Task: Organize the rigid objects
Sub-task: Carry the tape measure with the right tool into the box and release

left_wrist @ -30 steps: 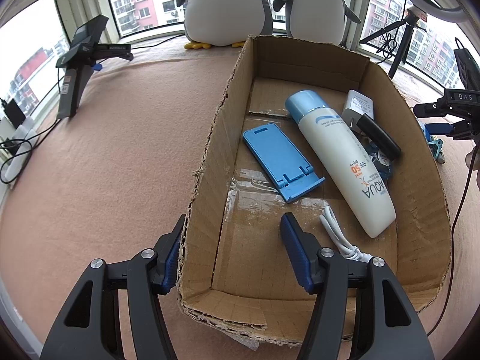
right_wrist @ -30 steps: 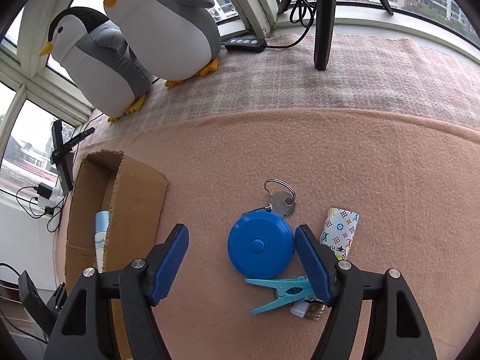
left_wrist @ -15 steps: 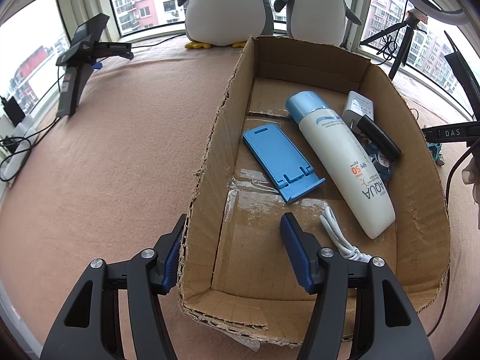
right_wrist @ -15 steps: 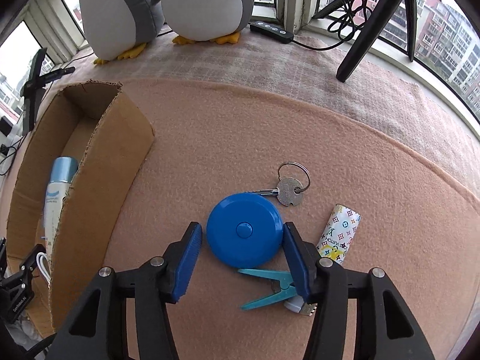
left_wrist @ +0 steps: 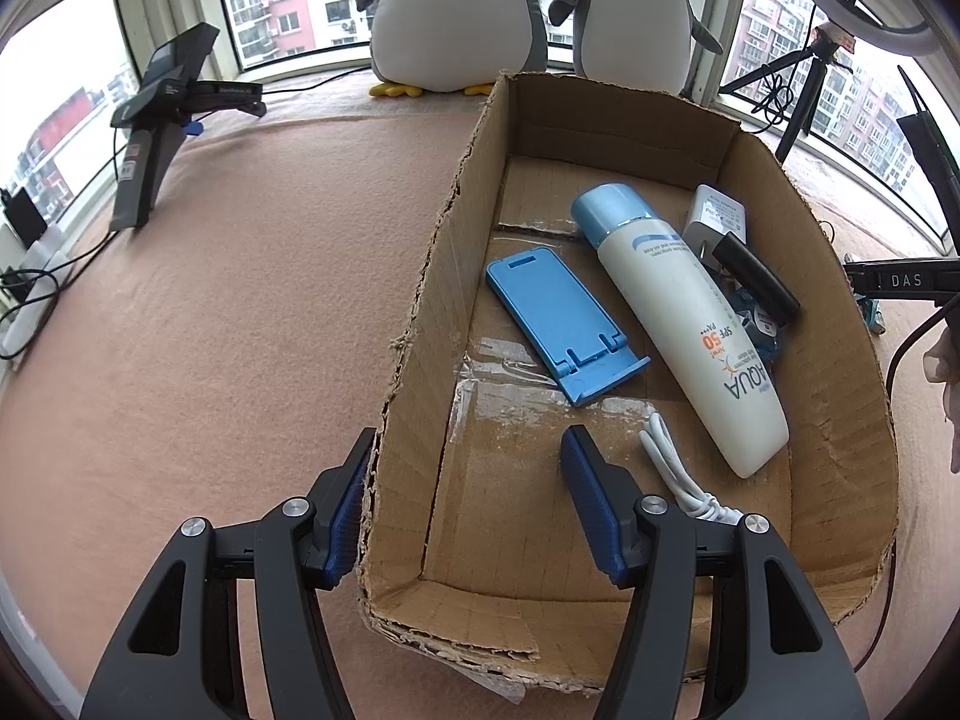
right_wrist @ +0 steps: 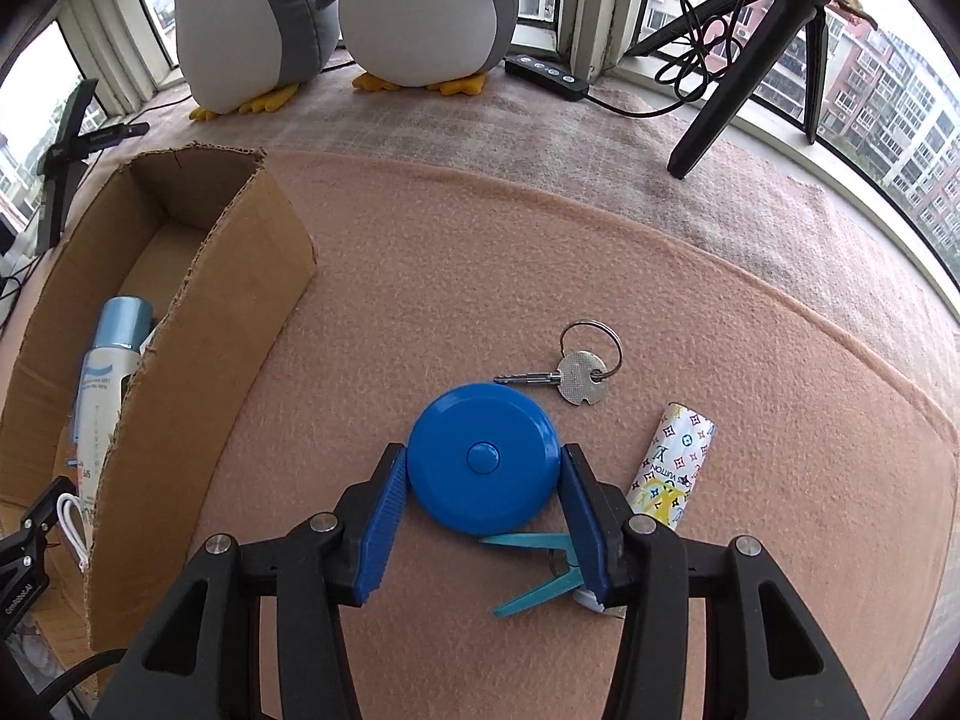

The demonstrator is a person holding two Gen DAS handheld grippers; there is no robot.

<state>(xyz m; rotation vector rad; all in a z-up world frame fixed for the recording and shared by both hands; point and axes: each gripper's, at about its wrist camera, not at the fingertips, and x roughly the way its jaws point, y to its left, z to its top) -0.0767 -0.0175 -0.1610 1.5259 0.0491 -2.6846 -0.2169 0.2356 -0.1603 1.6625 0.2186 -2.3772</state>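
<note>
The right gripper [right_wrist: 480,450] has just been closing its jaws, and the round blue plastic tape measure [right_wrist: 480,459] lies between them on the pink fleece cloth [right_wrist: 540,252]. Both pads now appear to press on its rim at opposite sides, so it counts as grasped.

The step in hand looks like the pickup. To do it well, the grip should stay across the widest part of the disc and the lift go straight up. The teal clothes peg [right_wrist: 534,564] lies touching or just under the right finger, while the silver key on its ring [right_wrist: 570,375] and the patterned cylindrical tube [right_wrist: 672,462] sit just beside the disc and could be dragged along.

The left gripper [left_wrist: 468,441] is released, its jaws straddling the near side wall of the open brown cardboard box [left_wrist: 600,126] — probably steadying it.

In the box lie:
- a blue plastic phone stand [left_wrist: 564,324]
- a white sunscreen bottle with a pale blue cap [left_wrist: 678,312]
- a white charger block [left_wrist: 717,216]
- a black oblong object [left_wrist: 756,279]
- a coiled white cable [left_wrist: 678,474]

The bare floor near the left gripper looks like the easiest landing place.
</note>
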